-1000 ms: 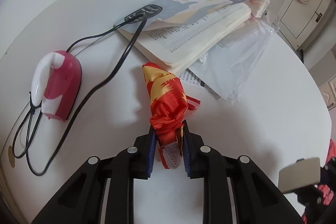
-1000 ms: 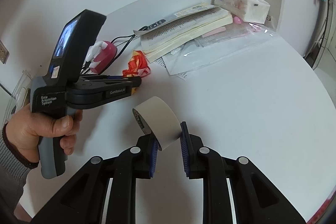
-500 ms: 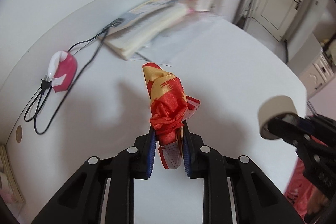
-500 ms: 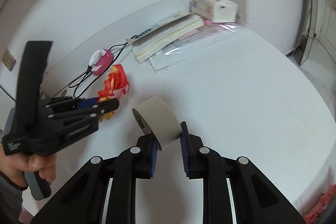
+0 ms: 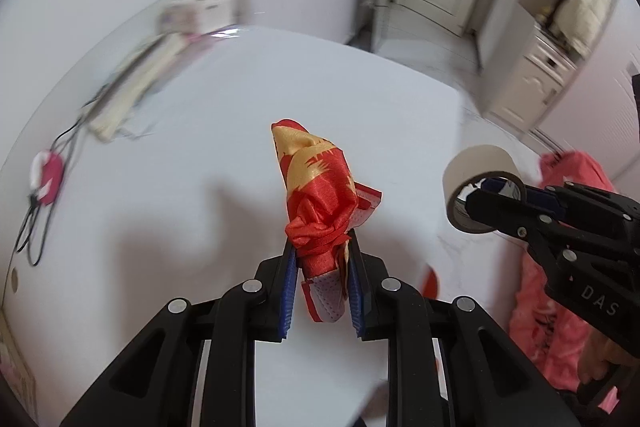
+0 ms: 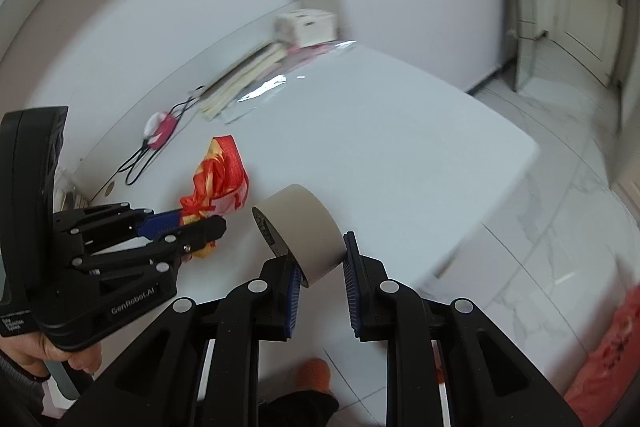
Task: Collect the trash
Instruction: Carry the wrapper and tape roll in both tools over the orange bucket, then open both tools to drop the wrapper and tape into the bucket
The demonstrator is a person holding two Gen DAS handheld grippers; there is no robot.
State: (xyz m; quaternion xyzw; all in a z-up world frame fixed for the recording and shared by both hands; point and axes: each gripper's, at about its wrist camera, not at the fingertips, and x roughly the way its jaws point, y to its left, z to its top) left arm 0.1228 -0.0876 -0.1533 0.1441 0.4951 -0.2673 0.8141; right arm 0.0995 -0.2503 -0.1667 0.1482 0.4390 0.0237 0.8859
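A crumpled red-and-yellow wrapper (image 5: 316,195) sticks up between the blue pads of my left gripper (image 5: 320,255), which is shut on it above the white table (image 5: 200,147). A beige tape roll (image 6: 304,227) is held by its wall in my right gripper (image 6: 320,259), one pad inside the core and one outside. In the right wrist view the left gripper (image 6: 200,223) hangs at the left with the wrapper (image 6: 220,179). In the left wrist view the tape roll (image 5: 480,163) and right gripper (image 5: 504,195) are at the right, past the table's edge.
Stacked books (image 6: 248,67), a tissue box (image 6: 306,23) and a pink device with a black cable (image 6: 160,125) lie at the table's far side. A red bag (image 5: 560,287) sits on the tiled floor (image 6: 560,227) beside the table. An orange slipper (image 6: 316,373) shows below.
Both grippers have pulled back from the books and swung right toward the table's edge, each keeping its load. The floor, the door and the red bag have come into view.
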